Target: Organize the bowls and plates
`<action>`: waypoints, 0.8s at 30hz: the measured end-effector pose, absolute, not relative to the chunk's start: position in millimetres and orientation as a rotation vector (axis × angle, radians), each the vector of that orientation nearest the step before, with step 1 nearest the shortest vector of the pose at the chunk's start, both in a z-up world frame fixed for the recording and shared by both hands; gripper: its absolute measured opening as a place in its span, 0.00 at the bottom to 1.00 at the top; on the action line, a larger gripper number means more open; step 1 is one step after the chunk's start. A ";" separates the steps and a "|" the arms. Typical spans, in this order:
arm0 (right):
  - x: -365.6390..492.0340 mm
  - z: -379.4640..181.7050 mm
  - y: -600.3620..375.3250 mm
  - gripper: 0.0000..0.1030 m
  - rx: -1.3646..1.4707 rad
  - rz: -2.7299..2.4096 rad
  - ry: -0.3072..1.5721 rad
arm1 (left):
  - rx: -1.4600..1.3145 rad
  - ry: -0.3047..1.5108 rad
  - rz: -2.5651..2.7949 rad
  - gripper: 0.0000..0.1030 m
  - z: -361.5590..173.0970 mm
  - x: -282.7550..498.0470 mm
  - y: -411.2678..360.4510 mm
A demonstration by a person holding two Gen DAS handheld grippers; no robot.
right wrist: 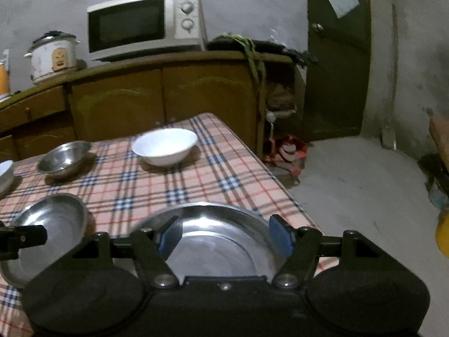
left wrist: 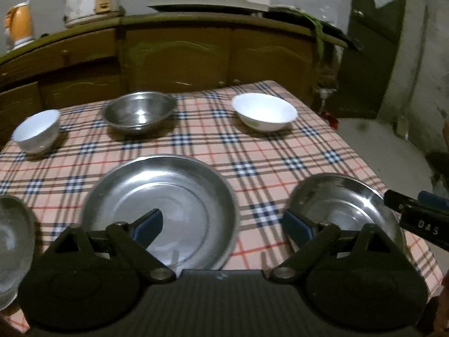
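Your left tool [left wrist: 223, 226] hangs over the near edge of the worktop [left wrist: 213, 146], which is covered by a pink plaid cloth. Its jaws stand wide apart and hold nothing: one blue pad sits above the large steel plate [left wrist: 160, 210], the other above the rim of the smaller steel plate [left wrist: 345, 205].

Your right tool [right wrist: 224, 237] is also spread apart and empty. Both pads [right wrist: 280, 238] hover over the smaller steel plate [right wrist: 221, 241], one on each side of its well; I cannot tell whether either pad touches the metal. The tip of your right tool [left wrist: 415, 216] shows at the right edge of the left wrist view, just beside that plate. The tip of your left tool [right wrist: 22, 240] shows at the left edge of the right wrist view, over the large steel plate [right wrist: 53, 224].

Both plates lie flat on the near half of the worktop, side by side and apart from each other.

Far half, left to right:
- small white bowl [left wrist: 38, 132], upright;
- steel bowl [left wrist: 139, 115], upright;
- wide white bowl [left wrist: 265, 115], upright, near the far right corner.

All three stand well apart. A clear glass dish [left wrist: 12, 250] is at the near left edge, partly cut off.

Behind the worktop, a wooden cabinet [right wrist: 157, 98] carries a microwave [right wrist: 143, 24] and a rice cooker [right wrist: 53, 56].
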State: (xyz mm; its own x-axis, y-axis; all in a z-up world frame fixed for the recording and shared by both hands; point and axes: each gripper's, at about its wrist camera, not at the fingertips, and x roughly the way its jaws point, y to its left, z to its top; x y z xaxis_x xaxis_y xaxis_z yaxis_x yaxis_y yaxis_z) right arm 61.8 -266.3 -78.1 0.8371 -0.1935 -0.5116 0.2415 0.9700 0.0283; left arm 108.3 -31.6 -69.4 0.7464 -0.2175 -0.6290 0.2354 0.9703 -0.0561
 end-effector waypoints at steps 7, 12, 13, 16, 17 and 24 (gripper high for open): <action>65.3 -94.1 -291.5 0.79 0.109 -0.275 0.581 | 0.062 0.713 -0.307 0.93 -83.8 115.1 -57.6; 67.7 -108.1 -310.2 0.79 0.137 -0.308 0.626 | 0.101 0.723 -0.347 0.93 -94.2 121.8 -78.3; 68.0 -110.9 -314.2 0.79 0.152 -0.314 0.634 | 0.109 0.727 -0.351 0.92 -96.7 123.8 -81.5; 71.3 -118.0 -322.3 0.79 0.182 -0.320 0.653 | 0.120 0.751 -0.371 0.92 -103.9 130.1 -90.0; 71.8 -119.4 -323.5 0.79 0.184 -0.325 0.656 | 0.125 0.757 -0.375 0.92 -106.1 131.8 -92.9; 79.4 -131.7 -330.2 0.79 0.220 -0.300 0.691 | 0.147 0.781 -0.394 0.91 -116.9 142.6 -106.1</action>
